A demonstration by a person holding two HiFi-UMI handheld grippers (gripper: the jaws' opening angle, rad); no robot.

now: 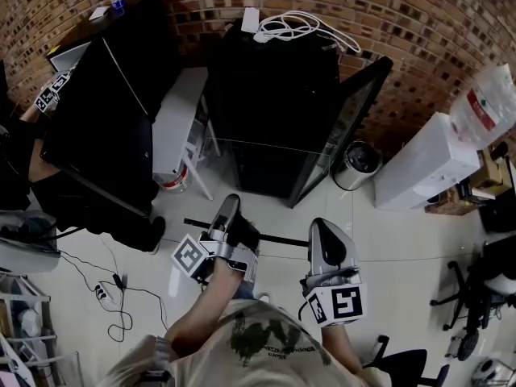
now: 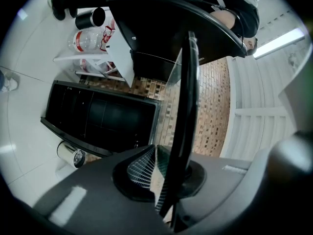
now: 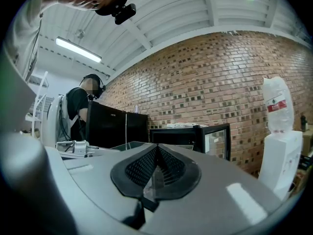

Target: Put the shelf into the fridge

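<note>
Since the flat, clear glass shelf [image 1: 274,238] with its black edge strip has to slide into the low black fridge [image 1: 274,95], what matters most to us is how the two line up. The fridge stands straight ahead of both claws, against the brick wall [image 1: 419,22], with its glass door [image 1: 347,111] swung open on the right side, so the mouth of the cabinet faces us. We carry the shelf off the white tiled floor [image 1: 387,240], just in front of that opening and not yet inside it. Its long axis runs from left to right between our hands, roughly square to the way in, and the black strip marks the near edge. In the head view the left claw [image 1: 230,214] looks a little nearer the fridge than the right claw [image 1: 325,236], though the difference is slight.

Both claws are clenched on the shelf. In the left gripper view the dark-edged pane runs up between the ribbed pads, which press on it from either side. In the right gripper view the pads meet on a thin sliver of glass, and the pane spreads away to the left. We judge the next move to be a level push forward, keeping the near edge parallel to the opening and clear of the door.
</note>
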